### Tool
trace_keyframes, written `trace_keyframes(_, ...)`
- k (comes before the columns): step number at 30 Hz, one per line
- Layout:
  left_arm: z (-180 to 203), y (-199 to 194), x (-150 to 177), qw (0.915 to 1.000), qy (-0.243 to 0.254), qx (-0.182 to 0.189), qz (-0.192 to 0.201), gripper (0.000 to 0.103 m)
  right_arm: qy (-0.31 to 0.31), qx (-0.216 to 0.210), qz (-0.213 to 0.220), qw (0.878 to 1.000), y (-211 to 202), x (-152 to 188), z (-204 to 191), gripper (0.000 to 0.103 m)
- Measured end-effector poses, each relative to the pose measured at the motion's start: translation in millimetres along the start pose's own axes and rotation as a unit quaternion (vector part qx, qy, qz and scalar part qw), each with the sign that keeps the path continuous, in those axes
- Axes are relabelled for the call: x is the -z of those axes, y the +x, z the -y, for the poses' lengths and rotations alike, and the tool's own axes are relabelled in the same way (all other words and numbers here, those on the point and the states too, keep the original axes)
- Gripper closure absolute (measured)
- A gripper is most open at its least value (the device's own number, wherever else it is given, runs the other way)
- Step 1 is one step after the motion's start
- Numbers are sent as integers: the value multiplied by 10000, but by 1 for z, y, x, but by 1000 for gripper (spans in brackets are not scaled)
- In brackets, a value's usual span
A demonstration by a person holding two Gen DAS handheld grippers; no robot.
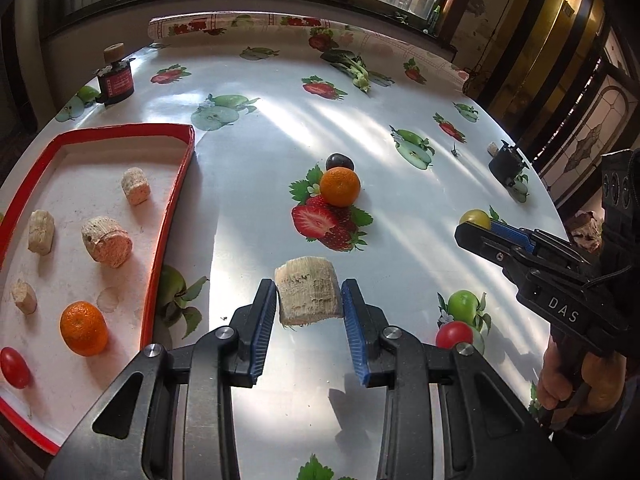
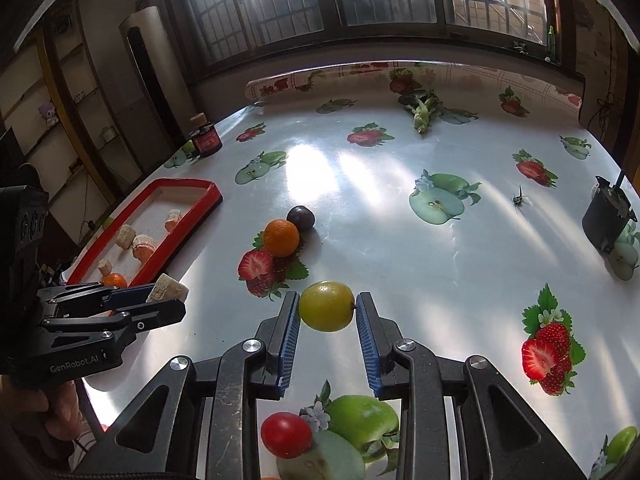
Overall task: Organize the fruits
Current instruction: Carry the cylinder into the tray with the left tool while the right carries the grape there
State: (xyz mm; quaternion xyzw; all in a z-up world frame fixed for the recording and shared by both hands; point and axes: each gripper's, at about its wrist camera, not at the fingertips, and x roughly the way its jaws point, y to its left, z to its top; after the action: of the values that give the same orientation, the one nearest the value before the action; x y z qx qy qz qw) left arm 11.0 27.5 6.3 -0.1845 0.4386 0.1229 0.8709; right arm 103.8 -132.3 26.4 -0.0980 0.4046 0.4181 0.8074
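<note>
Six items in red tray (image 1: 172, 216), incl. orange (image 1: 83, 328)

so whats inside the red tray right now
In the red tray: four pale sugarcane-like chunks, one orange and a red cherry tomato. The tray's near corner is cut off by the picture's edge.

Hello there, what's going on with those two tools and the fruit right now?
Left tool shut on pale chunk. Right tool shut on yellow fruit. Red tray to the left. Orange, plum, tomato loose on table.
</note>
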Motion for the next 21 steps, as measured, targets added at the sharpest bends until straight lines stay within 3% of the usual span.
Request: trace_keyframes(21,-62,-42,23,9969,-520,-475,359,72,-567,-491,-45,9972,4,-8,-74,74)
